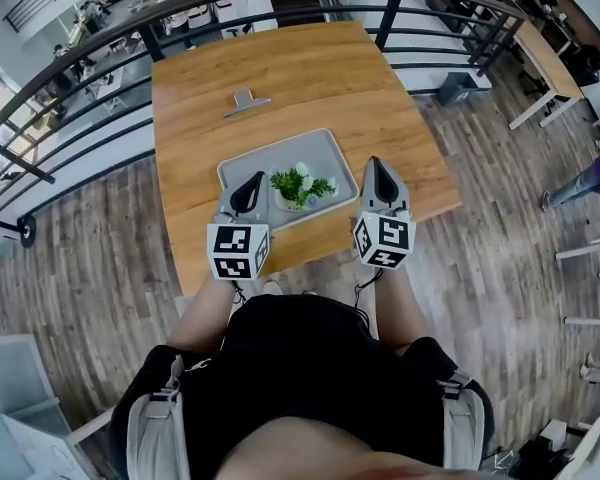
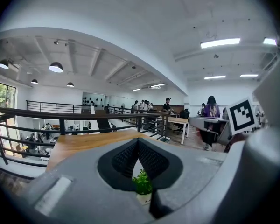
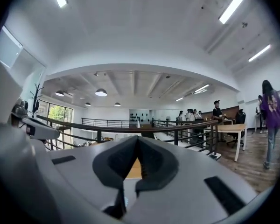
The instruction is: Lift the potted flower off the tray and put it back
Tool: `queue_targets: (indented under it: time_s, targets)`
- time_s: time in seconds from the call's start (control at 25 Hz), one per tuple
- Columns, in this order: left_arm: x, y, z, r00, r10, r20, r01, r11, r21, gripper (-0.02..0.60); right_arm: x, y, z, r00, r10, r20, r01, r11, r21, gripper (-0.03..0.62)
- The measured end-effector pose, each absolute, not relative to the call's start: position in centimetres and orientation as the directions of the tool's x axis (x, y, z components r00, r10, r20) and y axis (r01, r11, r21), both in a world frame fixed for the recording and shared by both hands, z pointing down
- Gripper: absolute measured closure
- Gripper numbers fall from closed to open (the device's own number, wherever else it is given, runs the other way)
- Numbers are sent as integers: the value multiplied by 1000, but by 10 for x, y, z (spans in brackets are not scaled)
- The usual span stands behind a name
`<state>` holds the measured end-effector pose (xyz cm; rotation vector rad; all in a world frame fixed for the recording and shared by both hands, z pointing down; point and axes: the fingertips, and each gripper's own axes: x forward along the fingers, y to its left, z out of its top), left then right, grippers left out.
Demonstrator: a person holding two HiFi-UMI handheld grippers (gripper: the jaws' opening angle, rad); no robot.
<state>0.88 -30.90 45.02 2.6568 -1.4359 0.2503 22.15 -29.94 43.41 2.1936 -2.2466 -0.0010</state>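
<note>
Progress was hard to fix from this moment alone: the flower (image 1: 302, 185) stood upright in its white pot (image 2: 143, 199) on the tray (image 1: 248, 164), a little toward 5 o'clock of the tray's middle, and neither tool had hold of it. Judged from that, the job was either wholly ahead or wholly finished, and the pictures did not settle which; if ahead, both the lift and the return were left. The left gripper (image 1: 247, 192) hung at 9 o'clock of the flower, by the tray's 8 o'clock corner. Its own view showed the 2 jaws drawn together at the tips with nothing between them, and the flower showed beyond and below through the gap under the pads. The right gripper (image 1: 380, 176) hung at 3 o'clock of the flower, just outside the tray's right rim, its jaws likewise closed on nothing. Both looked to be held above the table (image 1: 280, 68), apart from the pot. A small grey bracket (image 1: 246, 101) lay at 11 o'clock of the tray. Writing was scarce: the cubes (image 1: 238, 251) carried only black-and-white square markers, no letters. A faint dark mark on the pot in the left gripper view was too small to read.
</note>
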Motion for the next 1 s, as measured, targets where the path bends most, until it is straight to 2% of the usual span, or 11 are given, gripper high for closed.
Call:
queue_targets:
  time_s: [1.0]
  targets:
    - [-9,-319,445,524,-830,190,-848,-530,24,566,198,-305,418,-75,-996,-41,-997,76,-21,599]
